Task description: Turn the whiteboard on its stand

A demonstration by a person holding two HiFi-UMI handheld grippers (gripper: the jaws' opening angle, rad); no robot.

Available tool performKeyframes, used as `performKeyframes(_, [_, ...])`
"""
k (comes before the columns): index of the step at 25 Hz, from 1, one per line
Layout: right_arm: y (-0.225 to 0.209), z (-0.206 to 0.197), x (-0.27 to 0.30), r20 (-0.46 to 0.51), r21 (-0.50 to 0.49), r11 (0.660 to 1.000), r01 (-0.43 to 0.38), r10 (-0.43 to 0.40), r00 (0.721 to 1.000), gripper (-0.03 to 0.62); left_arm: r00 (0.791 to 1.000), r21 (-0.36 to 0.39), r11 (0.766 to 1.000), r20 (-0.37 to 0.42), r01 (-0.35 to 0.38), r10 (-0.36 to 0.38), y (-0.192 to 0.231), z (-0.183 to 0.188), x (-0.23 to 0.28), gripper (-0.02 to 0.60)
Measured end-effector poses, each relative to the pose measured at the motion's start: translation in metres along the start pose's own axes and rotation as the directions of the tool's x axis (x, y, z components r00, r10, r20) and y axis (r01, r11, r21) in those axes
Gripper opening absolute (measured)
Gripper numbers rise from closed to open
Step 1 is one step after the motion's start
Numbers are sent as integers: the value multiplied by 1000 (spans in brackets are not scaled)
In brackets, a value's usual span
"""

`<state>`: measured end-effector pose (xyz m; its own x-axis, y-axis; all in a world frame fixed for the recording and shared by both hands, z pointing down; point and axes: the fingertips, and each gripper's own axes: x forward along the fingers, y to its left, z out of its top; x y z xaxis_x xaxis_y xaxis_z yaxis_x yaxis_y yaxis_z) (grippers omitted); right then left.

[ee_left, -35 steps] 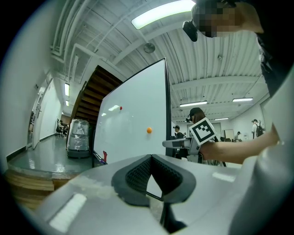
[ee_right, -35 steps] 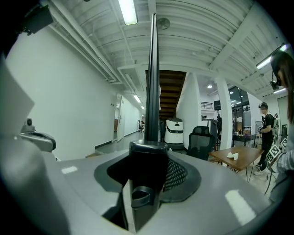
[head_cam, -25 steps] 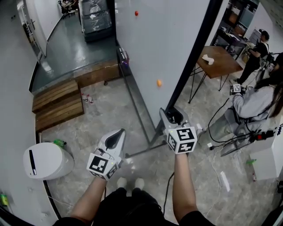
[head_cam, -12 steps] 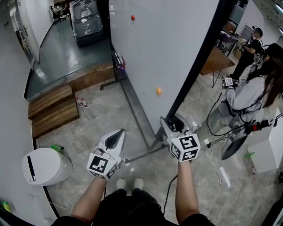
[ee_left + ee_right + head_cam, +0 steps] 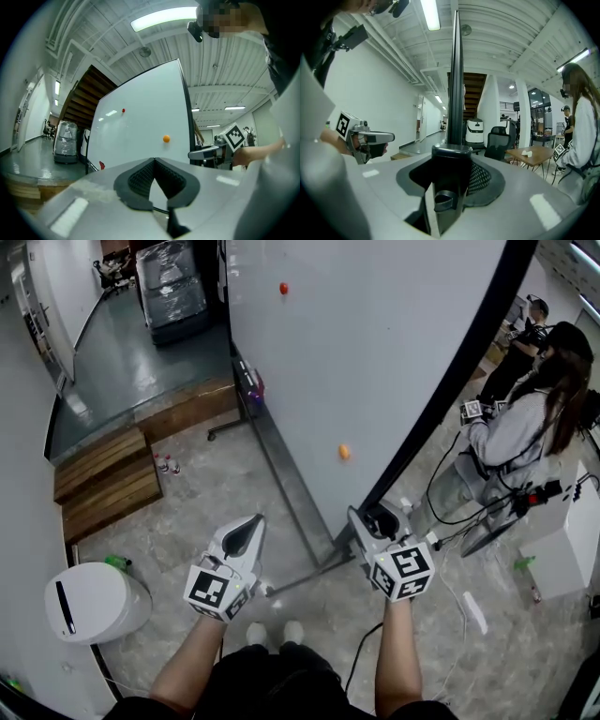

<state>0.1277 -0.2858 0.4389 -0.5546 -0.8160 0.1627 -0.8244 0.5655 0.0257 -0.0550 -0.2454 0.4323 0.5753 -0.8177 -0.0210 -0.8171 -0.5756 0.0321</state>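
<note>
Head view looking steeply down onto the whiteboard point(image 5: 375, 362), rising tall on its stand point(image 5: 286, 474) over the grey floor point(image 5: 216, 474) and filling the upper middle. Gripping the black edge frame point(image 5: 446, 381) low down with the right gripper point(image 5: 373, 519), jaws clenched round the post, which is running straight up between them in the right gripper view. Holding the left gripper point(image 5: 246, 532) well apart from the board, jaws pressed together on nothing, hovering over the stand's foot. Judging the turn as under way, driven by that one clamped corner. Risking, from here, a slip of the pads along the smooth frame, since only one side is pulling and a tall board is likely resisting at its base. Risking, too, a sweep of the gripped edge toward the seated person point(image 5: 520, 432) just beyond it, or a snag on the cables point(image 5: 450, 540) trailing across the floor there. Risking a clip of the operator's own feet by the foot bar. Lastly, possibly jolting the orange magnet point(image 5: 344, 452) or the red magnet point(image 5: 283, 288) loose on a sudden stop.
</note>
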Motion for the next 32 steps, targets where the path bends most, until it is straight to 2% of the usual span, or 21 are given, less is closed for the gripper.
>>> performKeyframes(12, [2,-2,-1,39,4,1000,19,-19,999,183,1000,0,1000,14,14,-14,15,7,-12,3])
performKeyframes(16, [0,-2,-3,50,2,999,47,-47,998,185,1000,-11,1000,-2,22,-22,11,3,-12,0])
performKeyframes(25, [1,-4,-21,1,-52,993,109,-110,994,219,996,-9,996,7,84,-84,-3,5,-10,2])
performKeyframes(32, [0,15,-41,41,-44,988,149,-147,988,219,995,-13,995,19,99,-98,-2,11,-9,2])
